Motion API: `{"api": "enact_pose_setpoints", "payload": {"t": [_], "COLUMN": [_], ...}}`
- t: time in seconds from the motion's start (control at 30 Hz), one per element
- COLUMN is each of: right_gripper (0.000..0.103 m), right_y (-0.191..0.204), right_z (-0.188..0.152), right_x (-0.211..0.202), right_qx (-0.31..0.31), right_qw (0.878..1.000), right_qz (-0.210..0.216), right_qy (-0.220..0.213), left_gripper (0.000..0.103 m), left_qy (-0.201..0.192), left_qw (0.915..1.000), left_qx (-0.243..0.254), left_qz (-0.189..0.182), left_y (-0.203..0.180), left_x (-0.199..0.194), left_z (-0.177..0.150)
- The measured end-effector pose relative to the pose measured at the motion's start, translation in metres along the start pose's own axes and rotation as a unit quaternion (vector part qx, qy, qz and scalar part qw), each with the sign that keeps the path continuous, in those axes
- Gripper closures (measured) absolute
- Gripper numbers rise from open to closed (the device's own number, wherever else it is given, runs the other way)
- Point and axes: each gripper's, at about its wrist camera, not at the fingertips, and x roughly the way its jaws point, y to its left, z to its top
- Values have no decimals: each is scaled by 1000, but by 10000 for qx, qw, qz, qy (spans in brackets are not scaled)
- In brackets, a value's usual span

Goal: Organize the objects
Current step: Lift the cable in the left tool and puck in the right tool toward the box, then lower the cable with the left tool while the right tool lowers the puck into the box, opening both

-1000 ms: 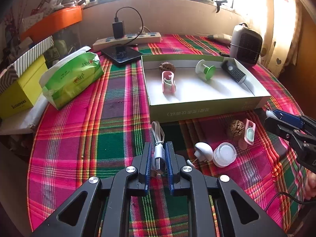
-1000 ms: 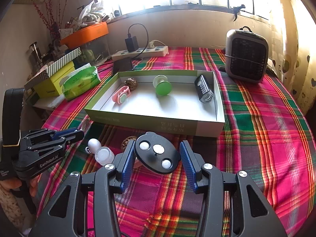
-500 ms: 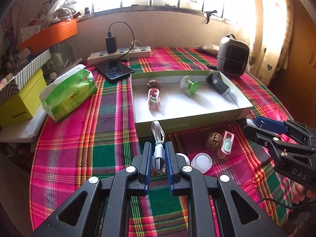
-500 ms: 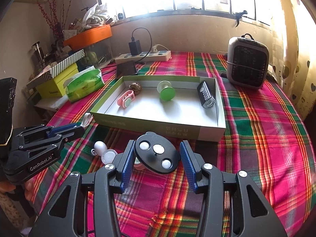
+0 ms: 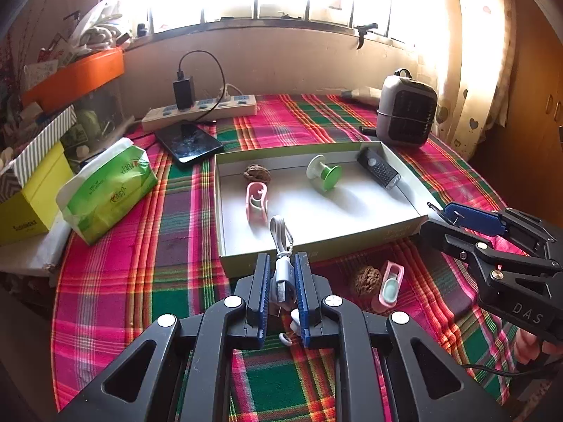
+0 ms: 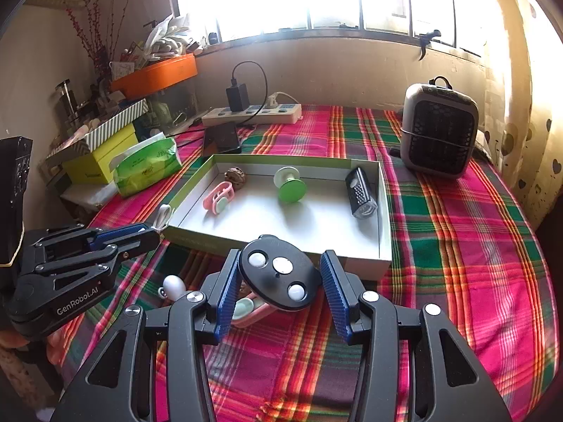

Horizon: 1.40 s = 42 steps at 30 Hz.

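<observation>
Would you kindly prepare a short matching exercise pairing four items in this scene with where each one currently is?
Things:
1. white USB cable
2. black three-button remote
3. green-and-white spool
4. tissue pack

Places:
A. inside the box
B. on the tablecloth, left of the box
C. clamped in the left gripper
D. between the right gripper's fingers

Pairs: 1-C, 2-D, 3-A, 4-B
</observation>
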Motion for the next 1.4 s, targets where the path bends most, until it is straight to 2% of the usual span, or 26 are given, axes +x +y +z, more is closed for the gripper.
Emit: {"api": "enact_pose_setpoints", "payload": {"t": [0.73,0.93,1.4], "right_gripper": [56,56,56], "right_y": [-21,-26,-42], "right_z": [14,29,55], "right_x": [16,25,73], "right_qx": [77,24,28], "right_qw": [9999,9999,9993], "right_qz": [-108,-153,-114], "right_qy": [28,10,354], "left_gripper": [90,90,90], "left_qy": [41,58,273], "left_qw": [9999,9999,9994], "left_qx": [15,-2,-71], "left_qz": [-113,-163,-190], "left_y": [-1,0,2], "left_x": [25,35,73], "left_z": [21,29,53]}}
